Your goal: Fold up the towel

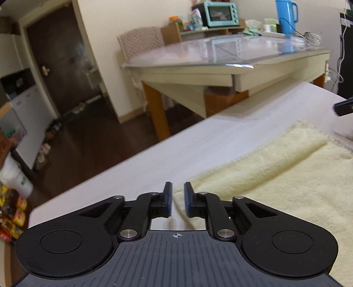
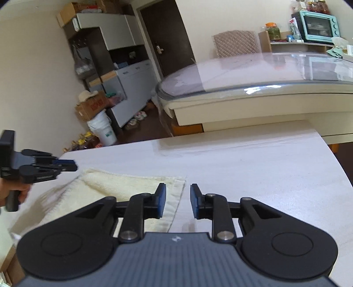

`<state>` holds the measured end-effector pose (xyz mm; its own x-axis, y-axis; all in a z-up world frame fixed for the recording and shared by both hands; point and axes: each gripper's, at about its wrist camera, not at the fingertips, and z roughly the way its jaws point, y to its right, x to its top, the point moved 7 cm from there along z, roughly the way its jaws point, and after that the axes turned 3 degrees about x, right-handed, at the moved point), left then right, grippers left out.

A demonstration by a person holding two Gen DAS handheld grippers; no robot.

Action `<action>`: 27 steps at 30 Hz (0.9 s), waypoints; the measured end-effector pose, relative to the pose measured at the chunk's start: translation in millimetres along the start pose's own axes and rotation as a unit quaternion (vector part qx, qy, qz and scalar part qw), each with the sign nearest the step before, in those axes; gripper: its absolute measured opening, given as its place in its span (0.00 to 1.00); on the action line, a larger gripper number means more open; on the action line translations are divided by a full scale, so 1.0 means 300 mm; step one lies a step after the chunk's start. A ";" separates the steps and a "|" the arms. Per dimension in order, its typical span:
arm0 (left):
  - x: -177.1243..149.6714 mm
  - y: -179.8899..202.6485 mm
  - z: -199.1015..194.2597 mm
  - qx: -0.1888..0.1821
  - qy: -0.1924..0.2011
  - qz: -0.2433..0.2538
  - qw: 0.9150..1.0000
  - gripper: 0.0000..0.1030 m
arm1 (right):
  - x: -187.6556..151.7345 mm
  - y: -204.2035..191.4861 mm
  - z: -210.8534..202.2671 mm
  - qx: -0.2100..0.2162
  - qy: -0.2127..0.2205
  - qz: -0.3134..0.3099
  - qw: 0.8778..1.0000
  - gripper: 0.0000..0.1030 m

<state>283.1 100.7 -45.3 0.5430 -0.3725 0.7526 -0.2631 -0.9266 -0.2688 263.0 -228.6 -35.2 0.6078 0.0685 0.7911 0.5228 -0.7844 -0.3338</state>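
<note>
A cream fluffy towel [image 1: 275, 176] lies on the white table [image 1: 198, 141], with one layer folded over. In the left wrist view my left gripper [image 1: 177, 199] hovers above the towel's left edge, its jaws a narrow gap apart and empty. In the right wrist view the towel [image 2: 123, 192] lies to the lower left, and my right gripper [image 2: 178, 201] is open and empty over its right edge. The left gripper also shows in the right wrist view [image 2: 74, 165], above the towel's far left corner. The right gripper's tip shows at the far right of the left wrist view [image 1: 344, 106].
Beyond the white table stands a glass-topped table [image 1: 220, 55] with a teal oven [image 1: 221, 13] and a blue jug [image 1: 285, 15]. A padded chair [image 2: 237, 43] sits behind it. Cabinets, boxes and a white bucket [image 2: 102, 130] stand on the dark floor at left.
</note>
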 end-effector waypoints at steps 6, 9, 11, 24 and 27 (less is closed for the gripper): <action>0.007 0.037 -0.042 -0.037 0.004 0.010 0.999 0.34 | -0.112 -0.153 -0.158 0.102 -0.025 -0.089 0.990 0.43; -0.020 0.100 -0.119 -0.074 0.007 0.042 0.996 0.43 | -0.218 -0.275 -0.265 0.129 -0.053 -0.238 0.961 0.43; -0.050 0.140 -0.172 -0.092 0.006 0.059 0.994 0.46 | -0.282 -0.333 -0.315 0.127 -0.069 -0.323 0.935 0.44; -0.253 0.238 -0.357 -0.129 -0.035 0.084 0.987 0.50 | -0.567 -0.446 -0.291 0.026 -0.100 -0.637 0.764 0.37; -0.309 0.235 -0.390 -0.120 -0.052 0.094 0.987 0.50 | -0.588 -0.438 -0.269 0.019 -0.105 -0.653 0.750 0.31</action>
<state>121.0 76.0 -63.8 0.5421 -0.5522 0.6334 -0.5424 -0.8057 -0.2382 38.8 -187.4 -89.5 -0.3580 0.8617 0.3596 0.7686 0.0533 0.6375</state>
